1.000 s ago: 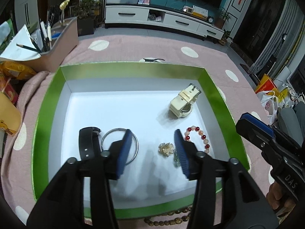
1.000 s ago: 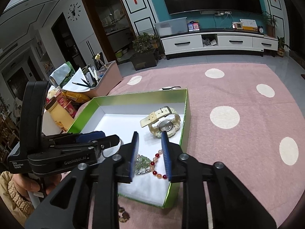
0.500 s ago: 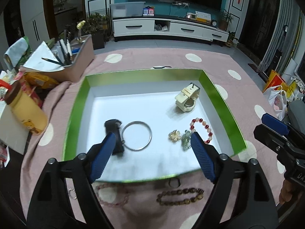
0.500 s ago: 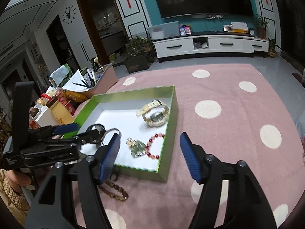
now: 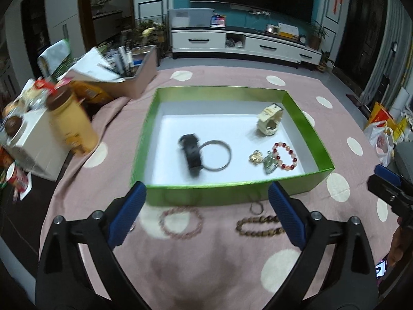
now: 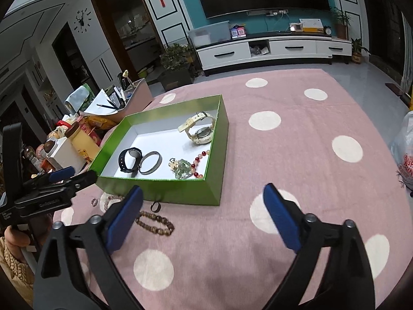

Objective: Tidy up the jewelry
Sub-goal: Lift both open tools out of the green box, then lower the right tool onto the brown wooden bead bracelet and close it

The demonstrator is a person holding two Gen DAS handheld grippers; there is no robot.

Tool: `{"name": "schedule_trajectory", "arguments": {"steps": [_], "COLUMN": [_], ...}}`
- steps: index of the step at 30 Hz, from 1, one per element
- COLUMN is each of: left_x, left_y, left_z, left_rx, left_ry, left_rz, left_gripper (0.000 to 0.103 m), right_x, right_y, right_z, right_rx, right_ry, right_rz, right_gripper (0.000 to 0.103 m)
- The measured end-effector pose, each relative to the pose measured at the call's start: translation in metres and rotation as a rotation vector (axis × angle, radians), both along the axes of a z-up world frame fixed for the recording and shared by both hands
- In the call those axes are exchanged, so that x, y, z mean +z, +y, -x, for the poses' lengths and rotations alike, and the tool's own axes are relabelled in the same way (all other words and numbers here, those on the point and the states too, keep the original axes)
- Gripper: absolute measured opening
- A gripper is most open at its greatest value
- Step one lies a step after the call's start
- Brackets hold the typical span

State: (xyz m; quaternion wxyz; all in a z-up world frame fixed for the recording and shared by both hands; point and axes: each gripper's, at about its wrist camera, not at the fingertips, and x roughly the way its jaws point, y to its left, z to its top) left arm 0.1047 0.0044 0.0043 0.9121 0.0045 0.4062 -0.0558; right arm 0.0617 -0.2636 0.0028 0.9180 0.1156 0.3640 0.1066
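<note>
Both claws spread, empty: left gripper (image 5: 206,209), right gripper (image 6: 204,214) above cloth, near box (image 5: 232,193) front wall. Watches, bangle, red beads inside. Pink bracelet (image 5: 180,222), brown bracelet (image 6: 155,223), ring (image 6: 155,206) outside, likely next picks.

The left gripper (image 5: 206,206) and the right gripper (image 6: 204,208) are both hovering with their blue-padded jaws spread wide apart, each gripping nothing, the left one sitting level.
</note>
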Motion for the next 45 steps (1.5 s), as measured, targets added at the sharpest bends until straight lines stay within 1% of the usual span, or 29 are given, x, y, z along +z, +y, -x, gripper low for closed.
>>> {"name": "schedule_trajectory", "arguments": {"steps": [3,7,11,13,15,18,21,26,36,38,40,41,43,44,45], "left_x": [0.001,-0.005,-0.019,-0.031,-0.042,-0.056,-0.064,-0.067,-0.08,-0.082,-0.084,-0.085,-0.086,-0.086,-0.087], "left_y": [0.022,0.056,0.09,0.108,0.123,0.135,0.138,0.127,0.113,0.113,0.113,0.113,0.112,0.112,0.112], "left_z": [0.012,0.027,0.043,0.052,0.062,0.072,0.076,0.072,0.057,0.055,0.051,0.049,0.046,0.043,0.042], "left_rx": [0.049,0.122,0.207,0.262,0.301,0.331,0.332,0.302,0.251,0.25,0.249,0.247,0.243,0.24,0.238], "left_ry": [-0.002,0.021,0.052,0.075,0.098,0.125,0.139,0.133,0.128,0.13,0.131,0.131,0.13,0.129,0.127], "left_rz": [0.025,0.058,0.085,0.096,0.094,0.075,0.079,0.076,0.059,0.059,0.062,0.065,0.065,0.065,0.065], "left_gripper": [0.101,0.101,0.101,0.101,0.101,0.101,0.101,0.101,0.101,0.101,0.101,0.101,0.101,0.101,0.101], "right_x": [0.002,0.0,-0.006,-0.012,-0.018,-0.029,-0.04,-0.054,-0.067,-0.07,-0.072,-0.072,-0.074,-0.075,-0.075], "right_y": [0.0,0.005,0.011,0.013,0.017,0.022,0.028,0.04,0.068,0.074,0.076,0.075,0.075,0.074,0.074], "right_z": [0.009,0.019,0.026,0.029,0.031,0.035,0.037,0.037,0.031,0.027,0.02,0.017,0.008,0.002,-0.001], "right_rx": [0.006,0.016,0.029,0.034,0.043,0.058,0.074,0.105,0.221,0.243,0.26,0.261,0.246,0.232,0.224], "right_ry": [-0.01,-0.008,0.004,0.017,0.031,0.052,0.074,0.108,0.102,0.096,0.107,0.108,0.115,0.123,0.128], "right_rz": [0.004,0.035,0.061,0.072,0.079,0.099,0.105,0.117,0.14,0.147,0.115,0.097,0.073,0.068,0.065], "right_gripper": [0.097,0.097,0.097,0.097,0.097,0.097,0.097,0.097,0.096,0.09,0.08,0.078,0.065,0.062,0.057]}}
